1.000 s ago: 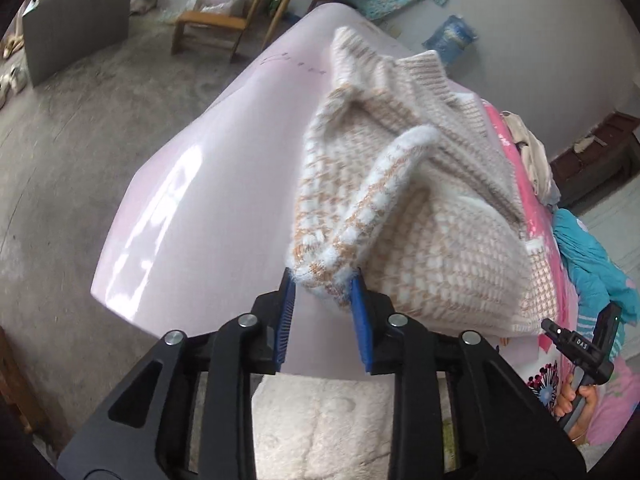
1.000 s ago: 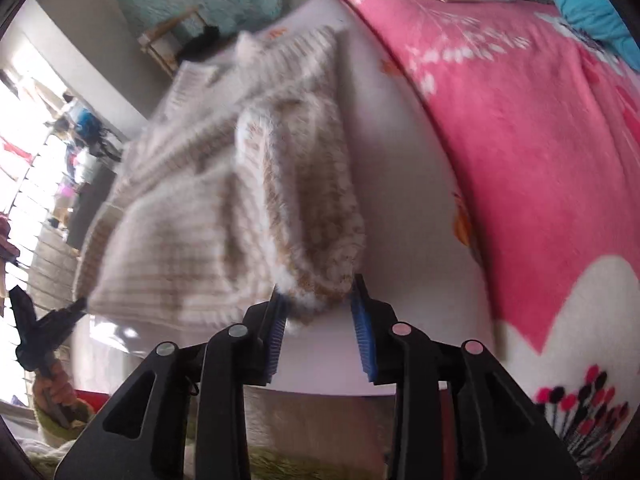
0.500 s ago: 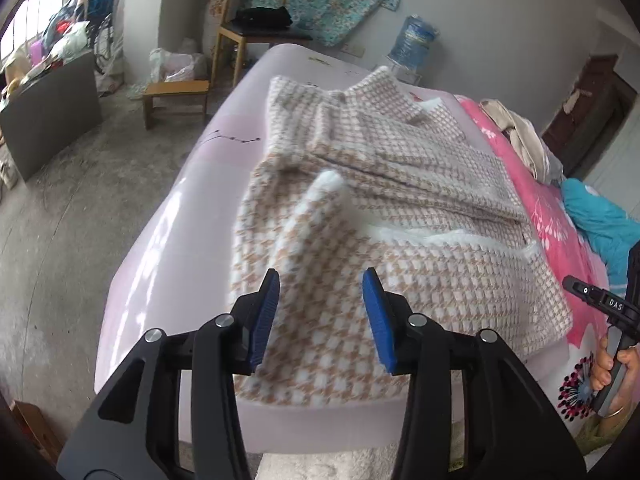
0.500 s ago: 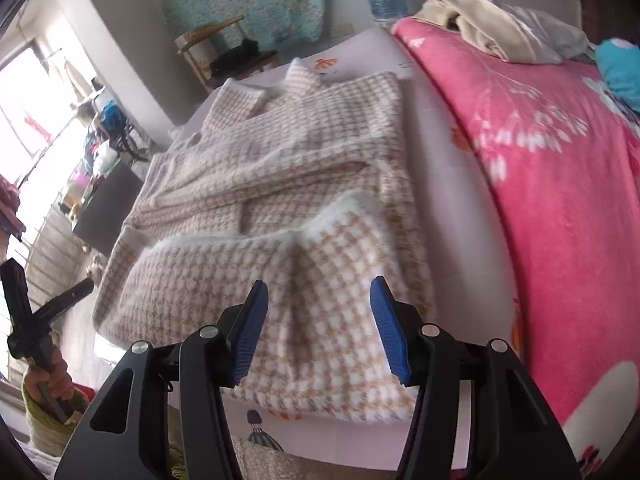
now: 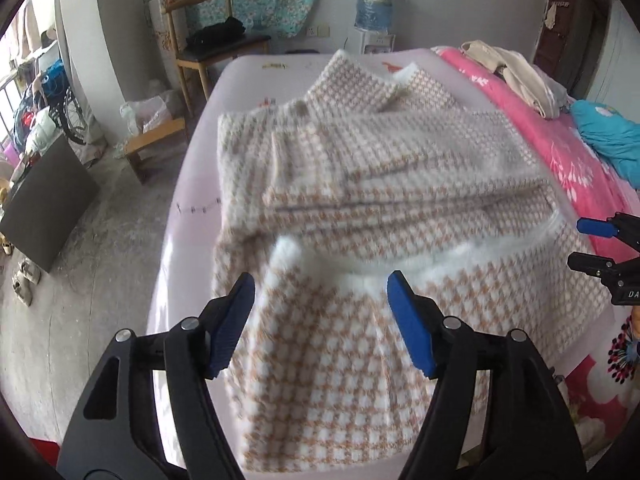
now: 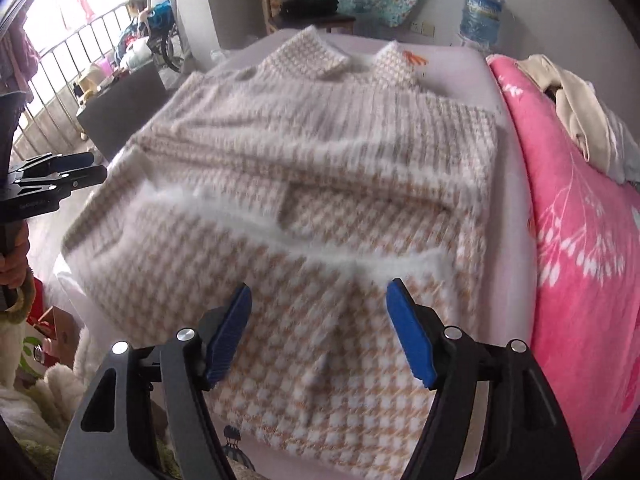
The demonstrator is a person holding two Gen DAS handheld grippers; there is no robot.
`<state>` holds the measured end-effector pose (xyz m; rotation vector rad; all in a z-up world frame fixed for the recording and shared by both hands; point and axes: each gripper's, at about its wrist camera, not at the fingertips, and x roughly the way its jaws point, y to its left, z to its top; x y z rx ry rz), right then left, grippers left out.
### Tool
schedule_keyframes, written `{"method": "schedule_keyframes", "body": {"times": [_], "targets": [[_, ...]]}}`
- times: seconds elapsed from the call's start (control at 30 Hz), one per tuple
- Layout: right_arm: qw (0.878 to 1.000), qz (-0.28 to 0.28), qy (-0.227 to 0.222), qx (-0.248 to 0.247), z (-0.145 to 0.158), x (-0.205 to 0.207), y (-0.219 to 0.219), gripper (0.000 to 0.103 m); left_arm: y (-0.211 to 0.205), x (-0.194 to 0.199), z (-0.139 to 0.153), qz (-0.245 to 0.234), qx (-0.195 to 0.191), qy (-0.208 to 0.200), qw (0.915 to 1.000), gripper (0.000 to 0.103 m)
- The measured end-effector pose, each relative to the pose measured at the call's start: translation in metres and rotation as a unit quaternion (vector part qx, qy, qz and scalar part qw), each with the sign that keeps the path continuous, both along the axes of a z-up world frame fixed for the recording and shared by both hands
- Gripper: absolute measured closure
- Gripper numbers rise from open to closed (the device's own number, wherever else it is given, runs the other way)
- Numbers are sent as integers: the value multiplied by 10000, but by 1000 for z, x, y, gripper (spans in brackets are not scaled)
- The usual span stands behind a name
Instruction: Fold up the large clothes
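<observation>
Both hand-held grippers, left (image 5: 320,320) and right (image 6: 318,326), jaws opening, empty, above folded sweater (image 5: 360,184); writing unreadable.

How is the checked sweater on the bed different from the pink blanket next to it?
The sweater is fuzzy, with a small tan-and-white check; the pink blanket is bright pink with white flower prints. The sweater lies folded, its bottom part turned up over the body, while the blanket lies spread along the bed's side. The blanket carries a heap of beige clothes; nothing lies on the sweater. Both rest on the same bed.

Motion-blurred sweater (image 5: 392,184) weave
</observation>
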<state>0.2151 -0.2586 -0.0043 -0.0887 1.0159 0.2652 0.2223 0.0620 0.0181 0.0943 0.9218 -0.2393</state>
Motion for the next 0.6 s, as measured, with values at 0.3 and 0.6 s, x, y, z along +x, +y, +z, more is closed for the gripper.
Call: {"method": "schedule_keyframes", "body": {"times": [0.3,0.6], "targets": [[9933,-251,-161,1114,39,116,-24,19,-25,120,26,-86,317,-227,9992,30],[9802,-807,521,1734,4,220,-51,19,-59,234,5,26,-406,191,9990,30]]}}
